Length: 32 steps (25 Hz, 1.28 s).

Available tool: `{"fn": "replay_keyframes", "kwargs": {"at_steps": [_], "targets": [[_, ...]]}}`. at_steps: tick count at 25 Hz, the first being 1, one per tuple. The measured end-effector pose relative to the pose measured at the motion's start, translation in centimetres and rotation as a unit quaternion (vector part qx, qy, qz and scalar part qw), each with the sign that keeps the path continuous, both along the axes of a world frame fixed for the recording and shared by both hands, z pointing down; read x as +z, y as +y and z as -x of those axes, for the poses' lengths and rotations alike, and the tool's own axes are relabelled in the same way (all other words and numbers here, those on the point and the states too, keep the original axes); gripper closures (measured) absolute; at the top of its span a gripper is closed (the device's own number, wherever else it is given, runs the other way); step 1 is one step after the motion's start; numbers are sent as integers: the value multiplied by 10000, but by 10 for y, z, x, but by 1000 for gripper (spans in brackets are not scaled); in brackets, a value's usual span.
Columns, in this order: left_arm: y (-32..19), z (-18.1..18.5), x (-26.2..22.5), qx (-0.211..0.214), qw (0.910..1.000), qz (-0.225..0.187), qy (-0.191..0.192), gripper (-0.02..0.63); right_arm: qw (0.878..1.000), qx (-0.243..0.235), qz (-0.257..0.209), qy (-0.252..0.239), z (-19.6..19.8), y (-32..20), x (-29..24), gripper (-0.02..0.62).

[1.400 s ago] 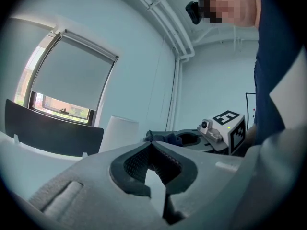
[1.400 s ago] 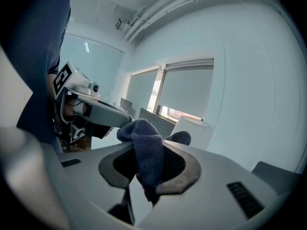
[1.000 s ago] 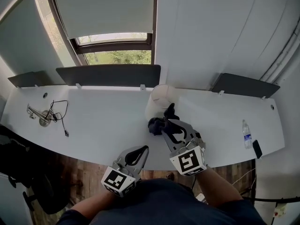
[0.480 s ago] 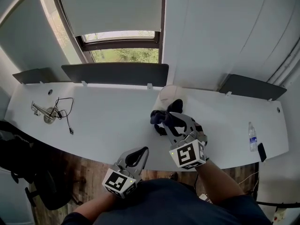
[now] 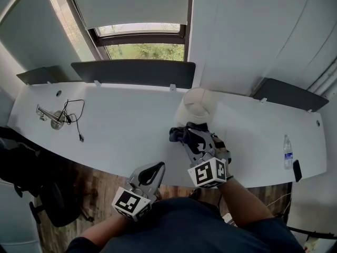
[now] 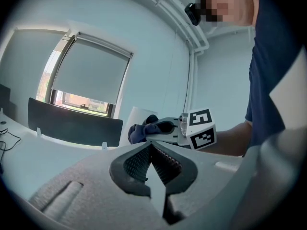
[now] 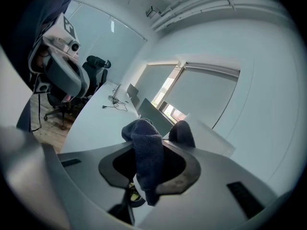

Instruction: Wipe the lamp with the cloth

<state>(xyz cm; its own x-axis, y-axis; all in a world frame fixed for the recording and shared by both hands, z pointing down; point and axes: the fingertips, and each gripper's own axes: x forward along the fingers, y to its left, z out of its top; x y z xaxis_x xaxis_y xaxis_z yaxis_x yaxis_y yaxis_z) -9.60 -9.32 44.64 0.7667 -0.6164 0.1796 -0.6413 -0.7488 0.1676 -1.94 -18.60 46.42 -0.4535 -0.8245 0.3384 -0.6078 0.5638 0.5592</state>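
The right gripper [image 5: 190,137] pinches a dark blue fabric cloth [image 5: 177,135] beside the white cylindrical lamp [image 5: 197,105]; unbraced, a hard wipe could topple it. The left gripper [image 5: 154,171] is pressed together, empty.

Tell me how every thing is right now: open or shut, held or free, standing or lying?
Right gripper: shut on the cloth.
Left gripper: shut, empty.
Cloth: bunched up, clamped, close beside the lamp.
Lamp: upright on the desk.
Blind: mostly down, a strip of window showing.
Cable: lying loose on the desk.
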Motion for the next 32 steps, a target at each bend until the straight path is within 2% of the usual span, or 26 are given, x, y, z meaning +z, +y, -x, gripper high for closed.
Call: {"fn": "replay_keyframes", "kwargs": {"at_steps": [7,15,19,24,32], "targets": [[4,0,11,-67,9997,148,-200,600,9985,-268,330,359,-1,8,51,490],[3,-8,16,-150,9991,257,-307,600,9957,-385,730,425,-7,13,89,489],[4,-8,13,-162,9993,202,-260,600,9949,-480,845,273,-3,24,85,490],[1,-15,2,-213,9997,97,-26,600,9965,-666,486,133,2,39,39,491],[4,-42,-10,98,9998,-96,113,600,9968,-614,-451,249,-17,41,-49,491]]}}
